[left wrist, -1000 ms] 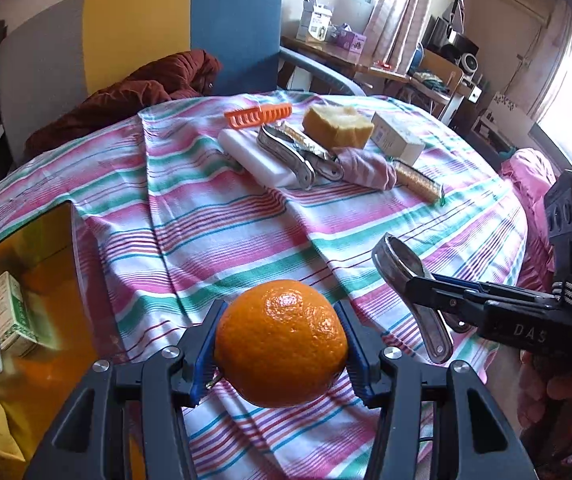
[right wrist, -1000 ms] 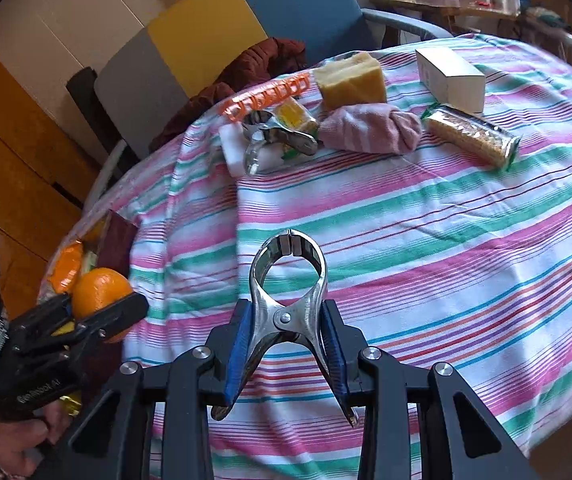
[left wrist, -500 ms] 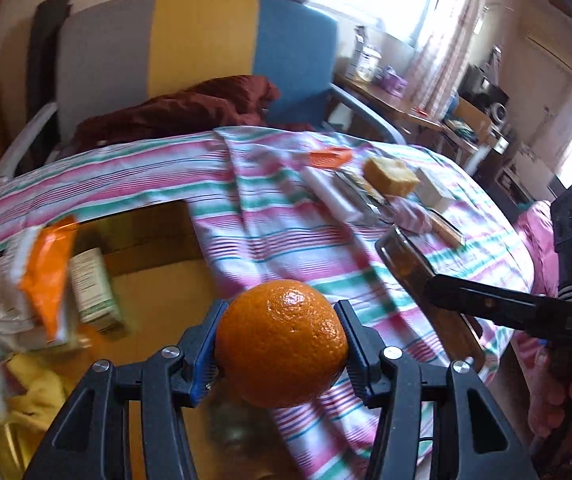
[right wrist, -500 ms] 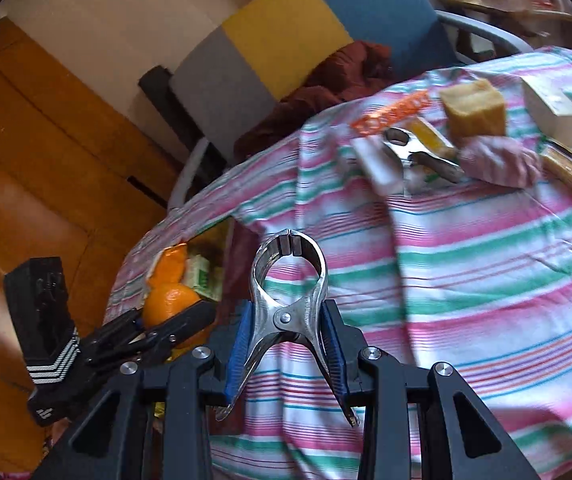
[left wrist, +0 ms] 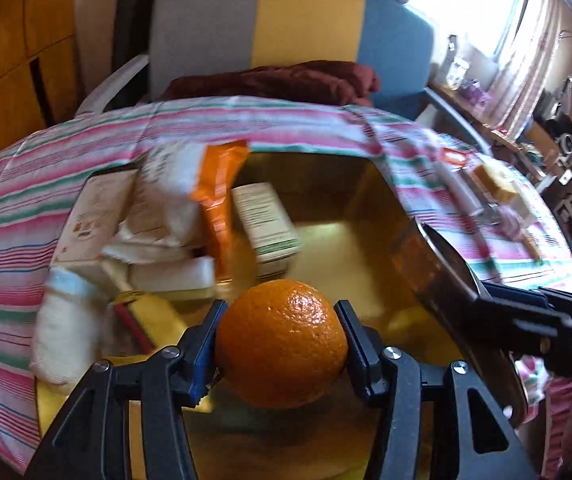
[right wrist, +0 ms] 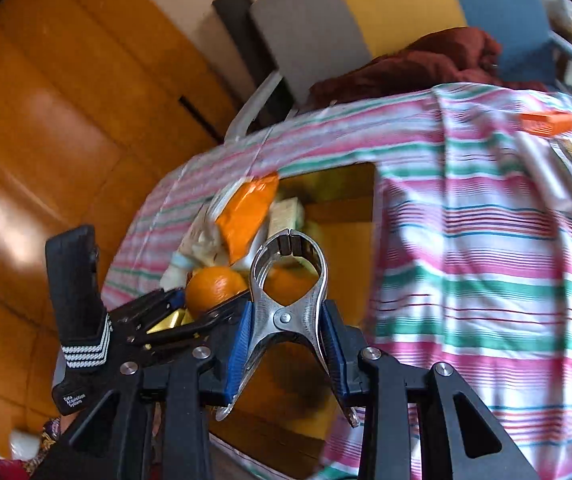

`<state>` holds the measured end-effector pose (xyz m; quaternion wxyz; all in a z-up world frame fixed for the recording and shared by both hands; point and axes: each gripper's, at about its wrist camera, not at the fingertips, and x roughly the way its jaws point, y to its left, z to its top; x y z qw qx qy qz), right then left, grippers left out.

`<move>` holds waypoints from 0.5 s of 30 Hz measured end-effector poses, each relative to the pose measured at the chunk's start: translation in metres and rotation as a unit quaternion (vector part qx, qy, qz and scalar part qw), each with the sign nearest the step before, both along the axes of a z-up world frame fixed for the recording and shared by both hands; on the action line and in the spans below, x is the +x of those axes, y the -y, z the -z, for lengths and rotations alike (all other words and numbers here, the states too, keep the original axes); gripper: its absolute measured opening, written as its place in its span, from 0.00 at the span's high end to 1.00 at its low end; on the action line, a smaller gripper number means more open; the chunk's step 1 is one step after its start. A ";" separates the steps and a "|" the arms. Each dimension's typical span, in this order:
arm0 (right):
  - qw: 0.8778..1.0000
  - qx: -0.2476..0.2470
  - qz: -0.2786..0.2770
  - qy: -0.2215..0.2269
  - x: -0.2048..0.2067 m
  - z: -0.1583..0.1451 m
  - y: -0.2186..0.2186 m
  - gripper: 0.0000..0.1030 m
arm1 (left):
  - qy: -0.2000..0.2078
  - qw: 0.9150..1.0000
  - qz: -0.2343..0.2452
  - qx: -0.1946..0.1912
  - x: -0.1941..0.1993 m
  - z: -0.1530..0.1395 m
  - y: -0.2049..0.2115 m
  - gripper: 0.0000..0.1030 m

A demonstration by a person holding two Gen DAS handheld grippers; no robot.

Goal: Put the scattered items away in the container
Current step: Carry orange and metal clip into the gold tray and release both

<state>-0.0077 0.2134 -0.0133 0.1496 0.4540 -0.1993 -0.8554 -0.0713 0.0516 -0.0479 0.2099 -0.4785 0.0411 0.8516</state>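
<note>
Broadly, biggest first:
Desk [left wrist: 14, 184]: round, under a soft cloth striped pink, green and white.
Box [left wrist: 370, 184]: square, glossy golden walls, sunk amid the cloth; holds a crinkled orange pouch [left wrist: 218, 192], a small carton [left wrist: 266, 220] and white packets.
Left claw [left wrist: 282, 344]: black with blue pads, clamped on the orange.
Right claw [right wrist: 286, 344]: black, blue pads pinching the clip's handles.
Orange [left wrist: 282, 340]: round, dimpled peel, held above the box.
Clip [right wrist: 288, 276]: shiny steel spring clamp, ring-shaped jaws shut, held over the box.
</note>
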 end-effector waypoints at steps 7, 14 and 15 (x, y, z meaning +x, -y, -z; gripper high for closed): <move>0.998 0.063 -0.016 0.020 -0.029 0.023 0.043 0.66 | 0.007 1.000 -0.010 -0.003 -0.007 0.008 0.020 0.47; 0.998 0.052 -0.019 0.038 -0.049 0.043 0.050 0.64 | -0.030 0.999 -0.022 -0.004 0.000 -0.017 0.040 0.42; 0.998 0.046 -0.018 0.040 -0.049 0.046 0.051 0.63 | -0.035 0.999 -0.026 -0.002 0.001 -0.021 0.044 0.42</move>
